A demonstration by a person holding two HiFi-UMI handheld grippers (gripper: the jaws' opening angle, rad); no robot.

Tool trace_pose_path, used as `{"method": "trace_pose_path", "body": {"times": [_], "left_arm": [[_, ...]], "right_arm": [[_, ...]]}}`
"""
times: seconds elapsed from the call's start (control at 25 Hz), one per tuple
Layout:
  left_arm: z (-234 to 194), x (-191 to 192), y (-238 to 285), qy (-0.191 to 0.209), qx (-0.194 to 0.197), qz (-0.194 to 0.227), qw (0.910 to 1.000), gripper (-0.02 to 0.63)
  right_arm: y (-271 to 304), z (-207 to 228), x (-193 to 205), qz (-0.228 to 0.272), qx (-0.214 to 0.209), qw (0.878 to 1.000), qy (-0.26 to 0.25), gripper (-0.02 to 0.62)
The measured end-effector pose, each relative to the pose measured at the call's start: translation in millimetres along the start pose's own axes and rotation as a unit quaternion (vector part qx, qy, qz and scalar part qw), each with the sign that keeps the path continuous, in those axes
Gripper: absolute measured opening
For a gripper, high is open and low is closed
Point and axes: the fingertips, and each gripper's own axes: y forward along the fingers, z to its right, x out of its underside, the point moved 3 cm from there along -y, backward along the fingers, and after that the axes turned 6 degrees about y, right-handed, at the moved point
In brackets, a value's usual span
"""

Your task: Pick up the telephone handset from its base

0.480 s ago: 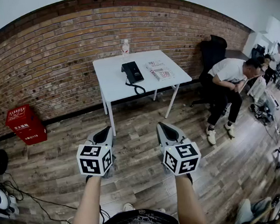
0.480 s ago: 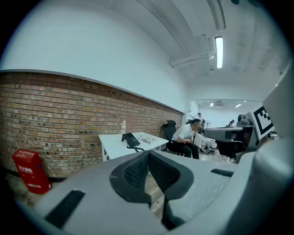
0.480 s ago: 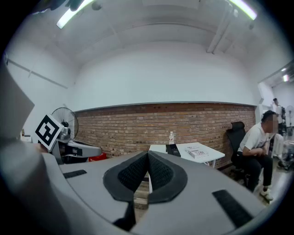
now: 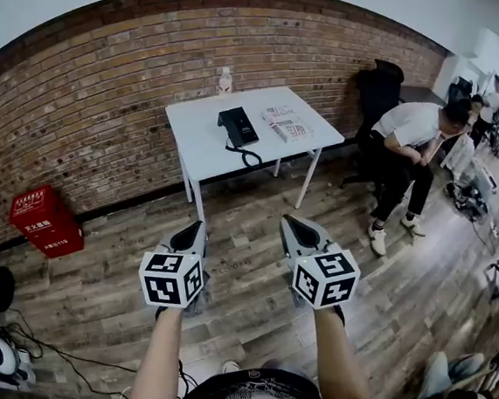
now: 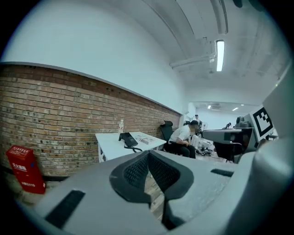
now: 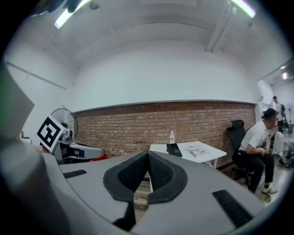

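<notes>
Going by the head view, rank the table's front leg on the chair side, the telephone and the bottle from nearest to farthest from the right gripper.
1. Table leg: just ahead of the right gripper, slightly toward the chair side.
2. Telephone: on the middle of the table, farther ahead.
3. Bottle: at the far edge, against the wall.

Saw a black rectangular desk telephone base [image 4: 241, 128] lying flat near the middle of a white rectangular table [image 4: 201, 151], long side running front to back. Found the black plastic telephone handset [image 4: 226, 121] seated along the base's left side, not lifted. Traced a black coiled cord [image 4: 246, 157] from the base's near end, curling at the table's front edge. Could not make out keys at that range.
</notes>
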Motion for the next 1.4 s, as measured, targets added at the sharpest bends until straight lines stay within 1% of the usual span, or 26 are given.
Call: {"method": "trace_pose_path", "body": {"times": [0.4,0.6,0.76,0.92,1.12,1.2,1.4], "left_arm": [[-16.2,-5.0,31.7,-0.018,0.007,0.005,0.9998,0.006],[-24.3,-9.7,65.4,-0.022,0.013,0.007,0.9997,0.008],[-34.0,-10.3,104.4,-0.028,0.016,0.003,0.9995,0.012],[-41.1,-13.7,152.0,-0.034,0.023,-0.008,0.9991,0.034],[-48.2,-28.5,210.7,-0.038,0.023,-0.019,0.9988,0.063],[-50.6,-33.8,234.2,-0.042,0.025,-0.026,0.9985,0.094],[-66.1,-46.4,281.4,-0.055,0.008,-0.029,0.9980,0.117]], "right_arm": [[31.7,12.4,-4.8,-0.002,-0.009,1.000,-0.003,0.000],[60.6,33.3,-6.9,-0.003,-0.014,1.000,0.000,0.000],[94.6,56.9,-6.0,-0.009,-0.021,1.000,0.002,0.000],[134.8,85.9,-7.1,-0.019,-0.031,0.999,0.007,0.000],[182.3,127.4,-20.3,-0.024,-0.044,0.999,0.014,0.000],[200.8,144.0,-26.8,-0.025,-0.051,0.998,0.014,0.000],[246.7,177.8,-42.4,-0.027,-0.073,0.997,0.010,0.000]]}}
